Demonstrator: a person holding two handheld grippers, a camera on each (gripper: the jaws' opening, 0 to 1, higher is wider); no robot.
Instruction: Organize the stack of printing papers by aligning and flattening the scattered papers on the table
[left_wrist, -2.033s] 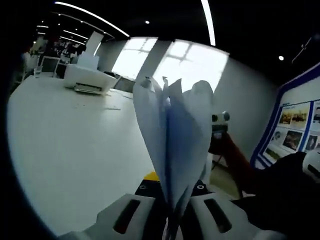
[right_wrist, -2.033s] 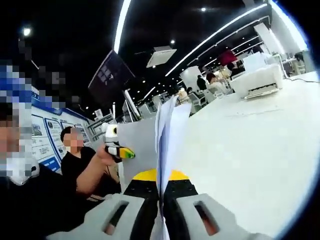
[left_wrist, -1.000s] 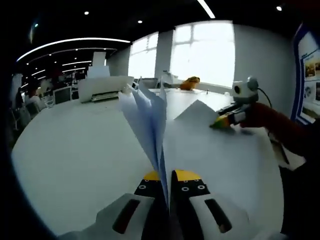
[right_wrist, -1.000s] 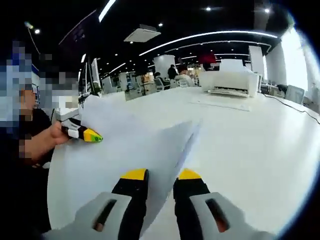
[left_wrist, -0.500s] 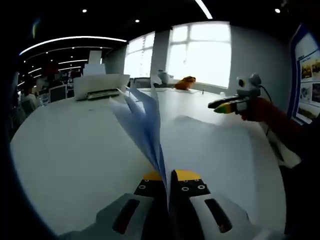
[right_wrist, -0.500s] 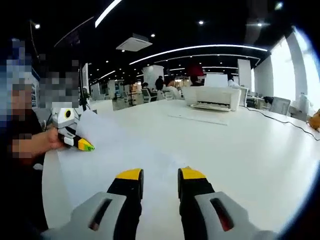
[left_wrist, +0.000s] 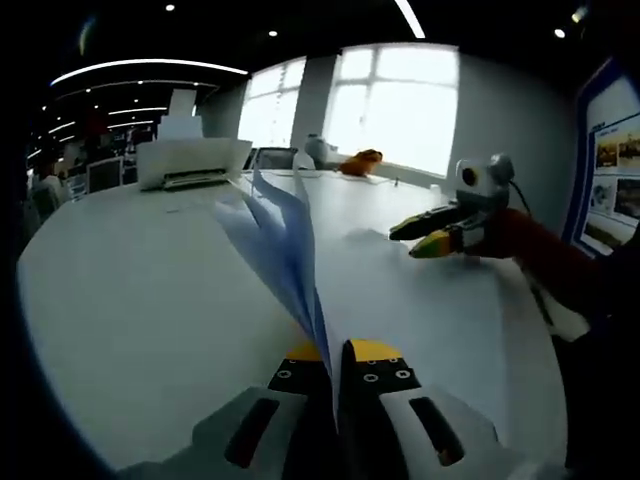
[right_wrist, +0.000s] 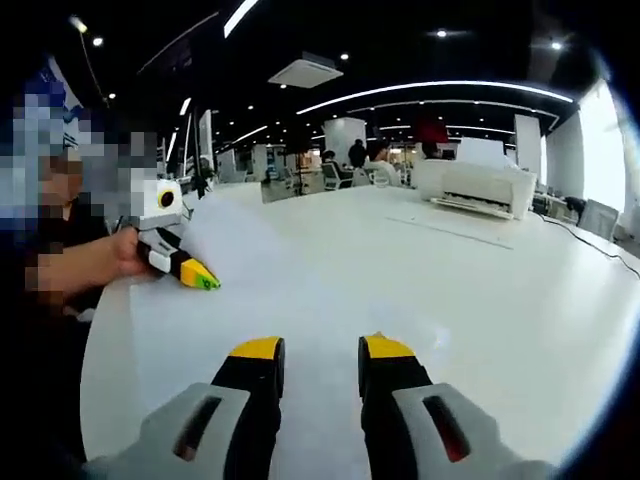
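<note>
It was a large open office with dark ceilings and strip lights, and the work went on at a broad white table whose rounded edge curved away on the far side. Most of that tabletop lay bare, leaving plenty of room to move around the papers. A white printer stood near the far edge in the left gripper view, well apart from the hands; it stood at the back right in the right gripper view, with a flat sheet lying just in front of it. Bright windows ran along the wall behind, and a small orange object sat near the table's far rim.

The left gripper had its jaws pressed together on the lower edge of the stack of papers, which stood up on edge and fanned out loosely at the top, the corners splayed apart and not aligned. From the right gripper view that same gripper appeared at the left, held in a person's hand, with the sheets a pale sweep beside it.

The right gripper hung over the white surface with its jaws spread and nothing between them. In the left gripper view it came in from the right, above the table and apart from the fanned stack.
</note>
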